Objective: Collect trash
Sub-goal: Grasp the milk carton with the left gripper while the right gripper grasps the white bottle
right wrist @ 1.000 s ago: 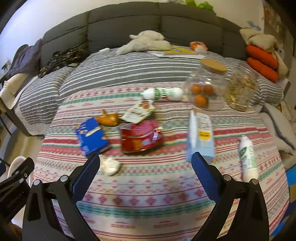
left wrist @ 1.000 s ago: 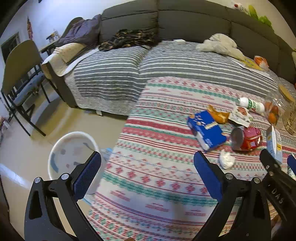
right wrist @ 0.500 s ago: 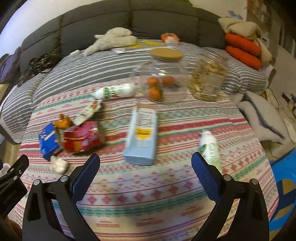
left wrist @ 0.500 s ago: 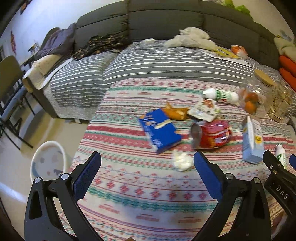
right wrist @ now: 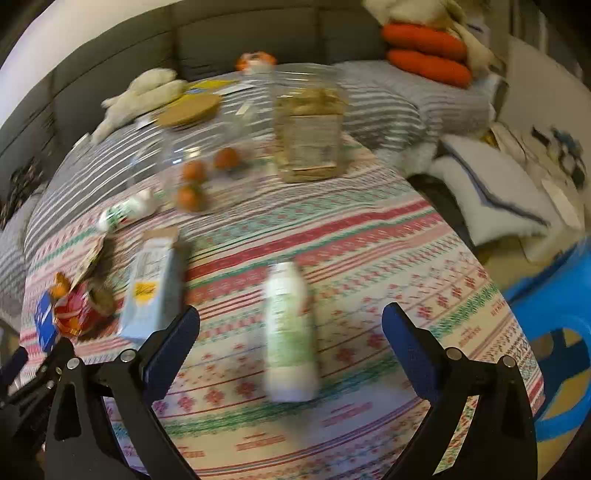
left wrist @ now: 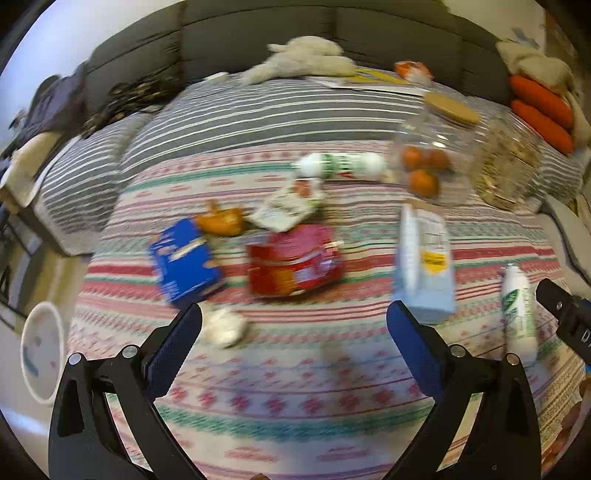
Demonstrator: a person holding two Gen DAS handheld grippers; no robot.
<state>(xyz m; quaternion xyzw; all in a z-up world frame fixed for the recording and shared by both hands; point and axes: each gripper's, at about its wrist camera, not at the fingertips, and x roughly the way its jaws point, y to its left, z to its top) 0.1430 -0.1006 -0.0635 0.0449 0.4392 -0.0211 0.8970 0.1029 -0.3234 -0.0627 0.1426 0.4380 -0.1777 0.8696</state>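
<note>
Trash lies on a patterned tablecloth (left wrist: 295,387): a blue packet (left wrist: 184,264), a red packet (left wrist: 293,260), an orange wrapper (left wrist: 221,220), a white wrapper (left wrist: 286,206), a crumpled tissue (left wrist: 223,325), a light-blue carton (left wrist: 424,264), and two white-green bottles (left wrist: 341,166) (left wrist: 519,314). My left gripper (left wrist: 293,332) is open and empty above the cloth, near the tissue. My right gripper (right wrist: 290,332) is open and empty over the nearer white-green bottle (right wrist: 290,332). The carton (right wrist: 149,291) lies to its left.
A white bin (left wrist: 40,350) stands on the floor at the left. A clear jar with oranges (left wrist: 428,158) and a jar of snacks (right wrist: 310,129) stand at the cloth's far side. A grey sofa (left wrist: 258,33) with cushions lies behind. A blue object (right wrist: 554,332) is on the floor at right.
Both grippers have swung to the right. The bin has slid toward the left edge of the left view. The nearer white-green bottle now lies between my right fingers.
</note>
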